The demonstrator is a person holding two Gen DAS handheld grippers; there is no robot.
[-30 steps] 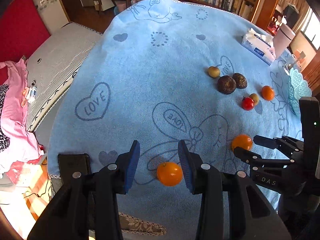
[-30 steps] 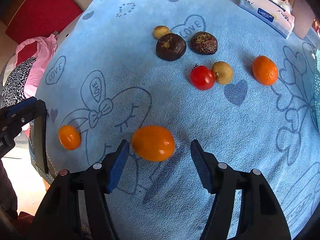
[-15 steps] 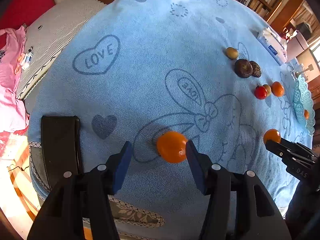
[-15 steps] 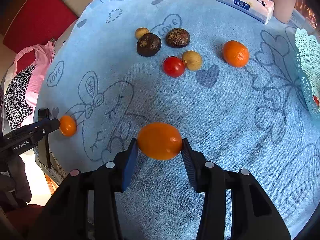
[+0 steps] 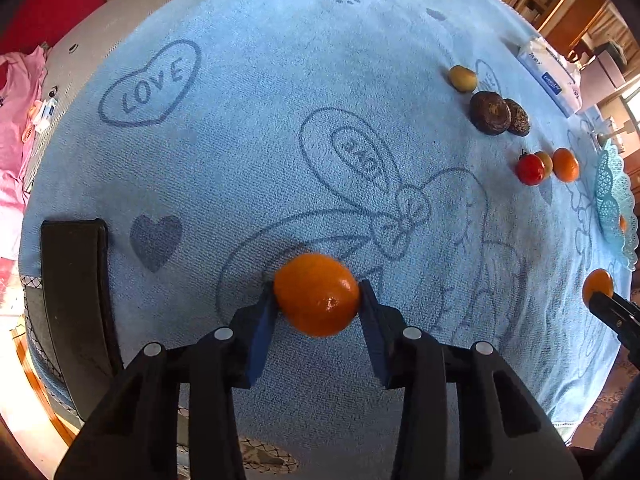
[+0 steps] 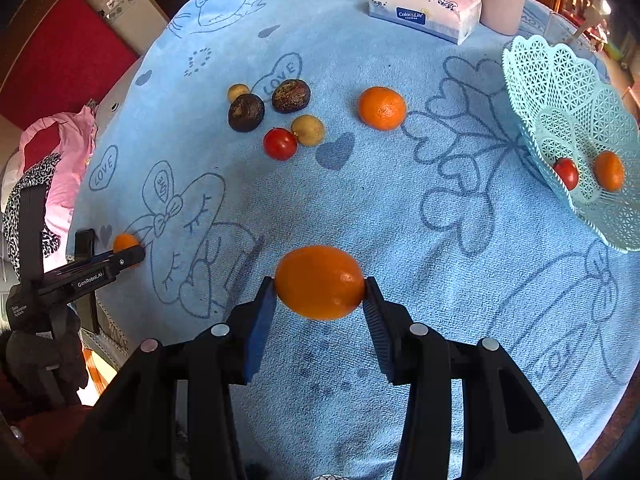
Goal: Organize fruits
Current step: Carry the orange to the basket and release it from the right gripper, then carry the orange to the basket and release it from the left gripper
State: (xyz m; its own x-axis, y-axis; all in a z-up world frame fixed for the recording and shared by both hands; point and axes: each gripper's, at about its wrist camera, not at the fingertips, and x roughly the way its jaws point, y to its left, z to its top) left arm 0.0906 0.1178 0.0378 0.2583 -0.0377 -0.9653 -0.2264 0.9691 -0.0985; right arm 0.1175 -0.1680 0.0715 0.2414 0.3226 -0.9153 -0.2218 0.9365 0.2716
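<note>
**Both claws clamped on orange fruit**

Left gripper (image 5: 318,300) closed on a small mandarin (image 5: 317,294), pads pressed to both sides, over the blue towel (image 5: 280,100) near its 6 o'clock edge. Right gripper (image 6: 320,294) clamped likewise on an oval orange fruit (image 6: 320,282); whether lifted or resting, cannot tell. Seen from the right wrist: teal lattice basket (image 6: 560,80) at 3 o'clock, holding a tomato (image 6: 566,173) and a small orange (image 6: 609,171). Loose on towel toward 11 o'clock: two dark passion fruits (image 6: 246,112), touching or just apart; a red tomato (image 6: 280,143) touching a tan fruit (image 6: 307,130); another tan fruit (image 6: 238,92). Lone orange (image 6: 382,107) at 12 o'clock. Tissue pack (image 6: 424,8) at far edge.
</note>
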